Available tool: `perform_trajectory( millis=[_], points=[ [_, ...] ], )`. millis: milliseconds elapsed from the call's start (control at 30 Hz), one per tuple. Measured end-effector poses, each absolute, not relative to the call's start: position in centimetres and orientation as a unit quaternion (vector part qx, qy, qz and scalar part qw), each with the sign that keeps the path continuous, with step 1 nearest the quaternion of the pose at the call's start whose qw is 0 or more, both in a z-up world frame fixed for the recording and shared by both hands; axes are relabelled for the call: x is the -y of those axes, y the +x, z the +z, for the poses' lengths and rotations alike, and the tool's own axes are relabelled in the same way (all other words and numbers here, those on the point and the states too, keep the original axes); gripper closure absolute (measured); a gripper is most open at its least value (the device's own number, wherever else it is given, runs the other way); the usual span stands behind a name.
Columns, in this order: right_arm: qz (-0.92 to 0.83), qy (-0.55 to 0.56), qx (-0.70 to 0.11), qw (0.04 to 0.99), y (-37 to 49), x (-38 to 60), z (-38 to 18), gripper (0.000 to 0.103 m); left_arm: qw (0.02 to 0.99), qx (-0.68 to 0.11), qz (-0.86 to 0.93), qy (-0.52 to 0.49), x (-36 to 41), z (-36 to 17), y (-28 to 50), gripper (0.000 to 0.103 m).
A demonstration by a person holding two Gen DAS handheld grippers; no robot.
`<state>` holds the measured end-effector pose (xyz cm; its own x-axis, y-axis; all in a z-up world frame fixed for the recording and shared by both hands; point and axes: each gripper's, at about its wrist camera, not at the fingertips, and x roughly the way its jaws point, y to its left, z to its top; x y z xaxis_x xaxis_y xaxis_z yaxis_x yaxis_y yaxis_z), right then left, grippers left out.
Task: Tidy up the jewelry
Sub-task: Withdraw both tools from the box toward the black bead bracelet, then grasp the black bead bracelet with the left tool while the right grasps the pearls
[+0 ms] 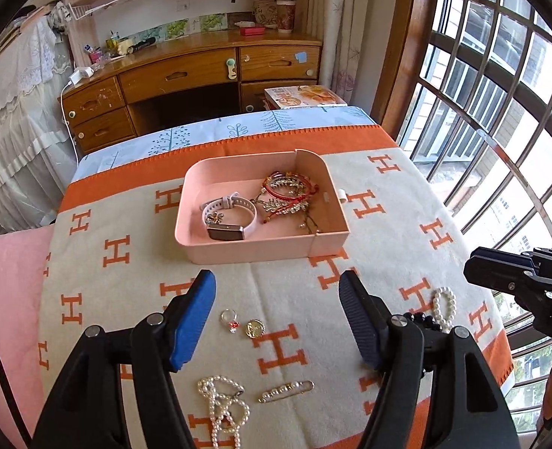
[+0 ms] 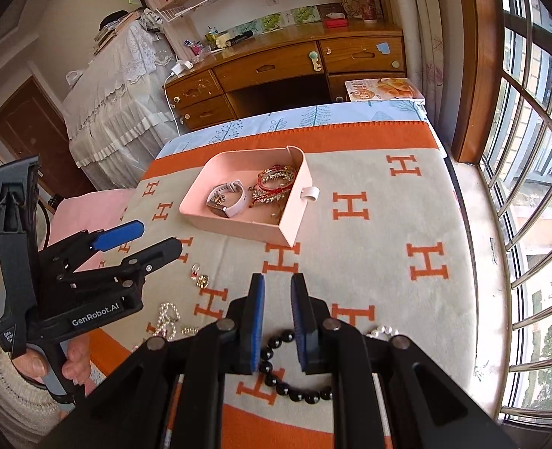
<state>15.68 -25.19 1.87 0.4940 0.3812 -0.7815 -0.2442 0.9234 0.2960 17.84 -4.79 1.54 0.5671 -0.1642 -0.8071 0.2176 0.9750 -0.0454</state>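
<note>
A pink tray [image 1: 201, 247] [image 2: 294, 202] stands mid-blanket and holds a white-strapped watch [image 1: 227, 220] and red and gold bracelets [image 1: 287, 191]. My left gripper [image 1: 276, 277] [image 2: 159, 239] hovers open in front of it, with nothing between its fingers. Beneath it on the blanket lie a ring [image 1: 229, 318], a gold pendant [image 1: 255, 327], a pearl necklace [image 1: 219, 404] and a pearl pin [image 1: 287, 391]. My right gripper [image 2: 278, 288] [image 1: 474, 265] is shut and empty, above a black bead bracelet [image 2: 287, 385] that lies flat. Just right of that bracelet rests a pearl bracelet [image 1: 444, 307].
The cream blanket [image 1: 126, 299] with orange H marks covers the table. A pink cushion [image 1: 6, 299] lies at the left edge. A barred window [image 2: 530, 149] runs along the right side. Behind the table are a wooden desk [image 1: 186, 75] and a book [image 1: 305, 97].
</note>
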Motion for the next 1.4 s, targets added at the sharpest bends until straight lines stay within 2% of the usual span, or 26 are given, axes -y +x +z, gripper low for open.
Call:
perform_trajectory(
  millis=[333,867,1400],
  points=[
    [0.153,0.077,-0.479,0.861,12.4,28.6,0.2,0.088,0.868,-0.470,-0.155,0.043,8.3,-0.2,15.0,0.036],
    [0.125,0.127,-0.585,0.791,12.7,31.2,-7.8,0.088,0.814,-0.540,-0.184,0.109,13.9,-7.8,15.9,0.036],
    [0.130,0.120,-0.582,0.793,13.4,30.9,-9.1,0.089,0.790,-0.561,-0.203,0.142,15.2,-9.6,17.0,0.036]
  ],
)
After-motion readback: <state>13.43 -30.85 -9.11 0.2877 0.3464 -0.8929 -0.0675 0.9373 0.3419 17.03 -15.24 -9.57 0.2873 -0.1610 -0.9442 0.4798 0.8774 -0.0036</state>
